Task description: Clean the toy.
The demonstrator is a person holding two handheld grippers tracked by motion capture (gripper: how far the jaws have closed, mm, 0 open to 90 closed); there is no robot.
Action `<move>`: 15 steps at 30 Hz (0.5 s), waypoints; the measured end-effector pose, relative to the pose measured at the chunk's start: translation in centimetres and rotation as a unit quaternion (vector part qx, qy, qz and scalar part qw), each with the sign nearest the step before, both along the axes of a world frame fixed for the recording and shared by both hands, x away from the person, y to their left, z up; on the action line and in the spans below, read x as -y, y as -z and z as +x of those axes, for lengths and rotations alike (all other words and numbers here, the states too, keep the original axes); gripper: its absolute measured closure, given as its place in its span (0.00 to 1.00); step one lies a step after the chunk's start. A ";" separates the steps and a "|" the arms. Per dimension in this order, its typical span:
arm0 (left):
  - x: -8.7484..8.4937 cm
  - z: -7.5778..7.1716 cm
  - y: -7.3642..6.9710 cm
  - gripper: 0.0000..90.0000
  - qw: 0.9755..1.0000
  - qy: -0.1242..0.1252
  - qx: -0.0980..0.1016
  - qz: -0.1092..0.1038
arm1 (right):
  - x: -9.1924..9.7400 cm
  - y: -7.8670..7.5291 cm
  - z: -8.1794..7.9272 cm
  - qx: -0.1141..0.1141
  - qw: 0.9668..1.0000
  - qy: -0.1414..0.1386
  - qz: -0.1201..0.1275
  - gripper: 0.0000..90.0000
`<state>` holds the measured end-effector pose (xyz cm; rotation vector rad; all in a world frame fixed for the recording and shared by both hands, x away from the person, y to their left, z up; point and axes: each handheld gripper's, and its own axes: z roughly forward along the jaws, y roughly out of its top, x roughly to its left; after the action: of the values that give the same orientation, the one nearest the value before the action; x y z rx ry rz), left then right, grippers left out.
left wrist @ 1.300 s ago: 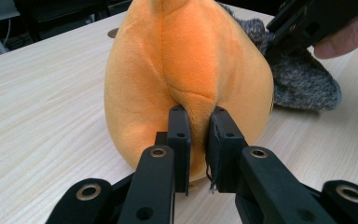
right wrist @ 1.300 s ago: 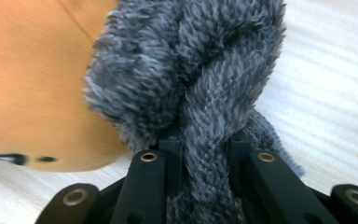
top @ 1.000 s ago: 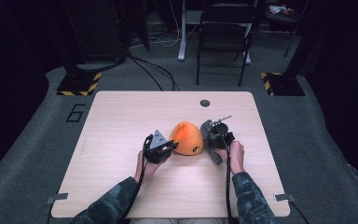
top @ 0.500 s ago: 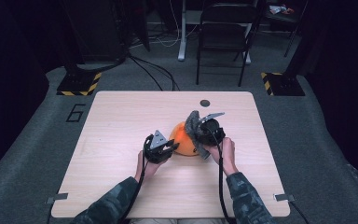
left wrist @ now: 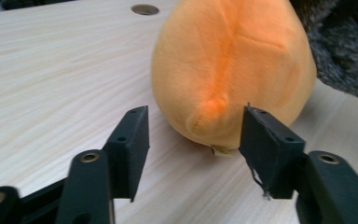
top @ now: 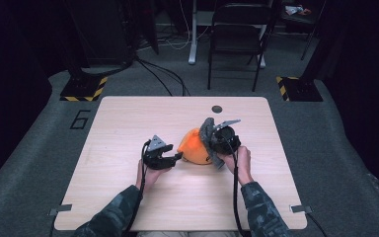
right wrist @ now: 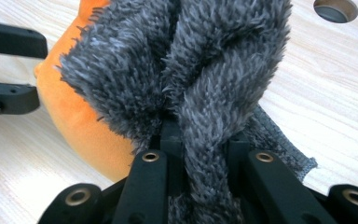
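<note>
The left gripper [left wrist: 193,135] has its jaws apart, having just been opening; the narrow end of the orange plush [left wrist: 233,70] sits between the tips, with bare table showing between the left jaw and the plush, while the other jaw stands right at its side, contact unclear. A small pale tag [left wrist: 221,150] pokes out under that end. The right gripper [right wrist: 200,140] has its jaws closed on a fold of grey cloth [right wrist: 182,65], which bunches up between them and hangs over the plush from the far side. In the high view the plush [top: 193,148] lies near the middle of the table [top: 128,118], between the left gripper [top: 170,159] and the right gripper [top: 212,143], with the cloth [top: 208,131] draped on its right flank. The plush is smooth, short-piled and rounded, tapering like a pear, with a darker seam down its length. The cloth is shaggy, long-piled and dark grey, with a flat knitted edge showing low on the right in the right gripper view. The table is pale wood grain with rounded corners and a round cable hole [top: 217,109] near its far edge. Beyond it stand a folding chair [top: 237,39], grey carpet, loose cables and two black bases with yellow-black striped tape [top: 84,91]. Nothing blocks either gripper but the cloth itself, which hides the right jaws' tips.
</note>
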<state>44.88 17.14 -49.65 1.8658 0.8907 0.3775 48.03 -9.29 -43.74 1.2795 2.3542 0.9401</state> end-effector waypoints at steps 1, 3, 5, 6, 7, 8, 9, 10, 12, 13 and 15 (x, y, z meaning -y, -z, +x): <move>0.0 0.0 0.0 0.57 1.000 0.000 0.000 0.000 | 0.0 0.0 0.0 0.000 1.000 0.000 0.000 0.85; 0.8 -0.2 0.3 0.72 1.000 0.011 0.000 -0.002 | -0.1 0.0 -0.1 -0.001 1.000 0.001 -0.003 0.85; 1.2 -0.3 0.4 0.76 1.000 0.004 0.007 -0.007 | -0.2 0.0 -0.1 0.000 1.000 0.004 -0.005 0.85; 1.3 -0.1 0.4 0.87 1.000 0.008 0.016 -0.002 | 0.0 -0.1 0.0 0.002 1.000 0.002 -0.010 0.85; 1.3 -0.1 0.4 0.90 1.000 0.008 0.016 -0.002 | 0.0 -0.1 0.0 0.002 1.000 0.002 -0.010 0.85; 1.4 -0.1 0.3 0.90 1.000 0.007 0.022 -0.002 | 0.1 -0.2 -0.1 -0.001 1.000 0.004 -0.007 0.85; 1.4 -0.1 0.2 0.92 1.000 0.009 0.025 -0.002 | 0.3 -0.3 -0.1 0.001 1.000 0.004 -0.009 0.85; 1.5 -0.1 0.1 0.93 0.999 0.008 0.031 -0.004 | 0.6 -0.5 -0.1 0.004 1.000 0.007 -0.009 0.85; 1.8 -0.3 -0.2 0.93 0.999 0.011 0.048 0.008 | 0.8 -0.8 -0.2 0.008 1.000 0.009 -0.012 0.84; 1.8 -0.3 -0.2 0.93 0.999 0.011 0.048 0.008 | 0.8 -1.0 -0.2 0.005 1.000 0.012 -0.014 0.84; 2.0 -0.3 -0.7 0.94 0.998 0.011 0.057 0.001 | 1.0 -1.5 -0.4 0.010 1.000 0.017 -0.013 0.84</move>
<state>44.60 15.09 -48.98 1.8346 0.7920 0.4665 47.62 -10.29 -42.24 1.2906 2.3137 0.9046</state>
